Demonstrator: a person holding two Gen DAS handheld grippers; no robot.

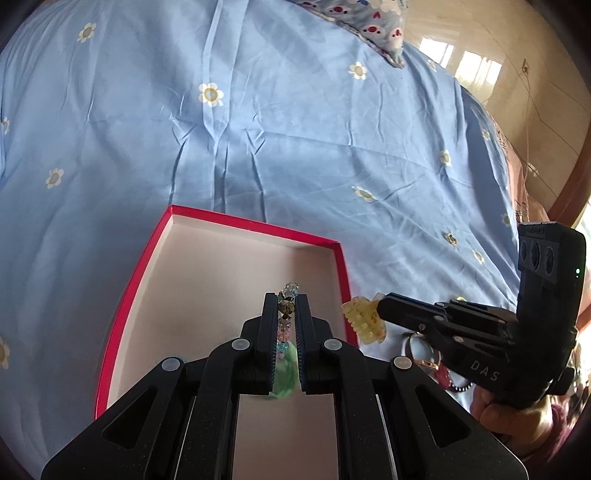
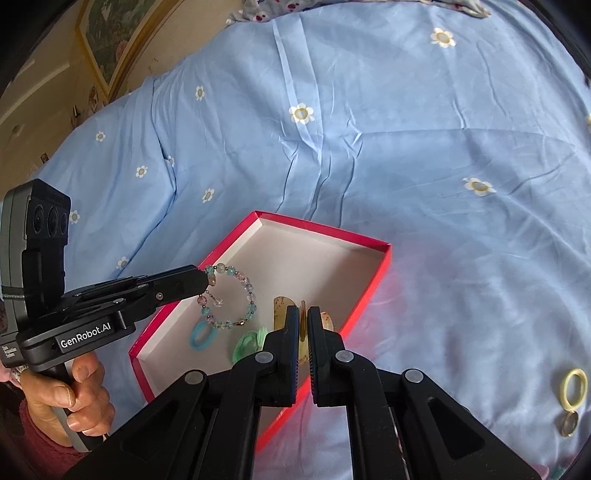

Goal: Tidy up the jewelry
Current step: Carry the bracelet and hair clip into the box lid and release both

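Note:
An open red box with a pale inside lies on the blue bedspread; it also shows in the right wrist view. My left gripper is shut on a beaded bracelet and holds it hanging over the box. My right gripper is shut on a yellow amber hair claw clip, held at the box's right wall. A blue hair ring and a green hair ring lie inside the box.
A yellow hair ring and a small round metal piece lie on the bedspread at the right. More jewelry lies under the right gripper. A patterned pillow is at the far end.

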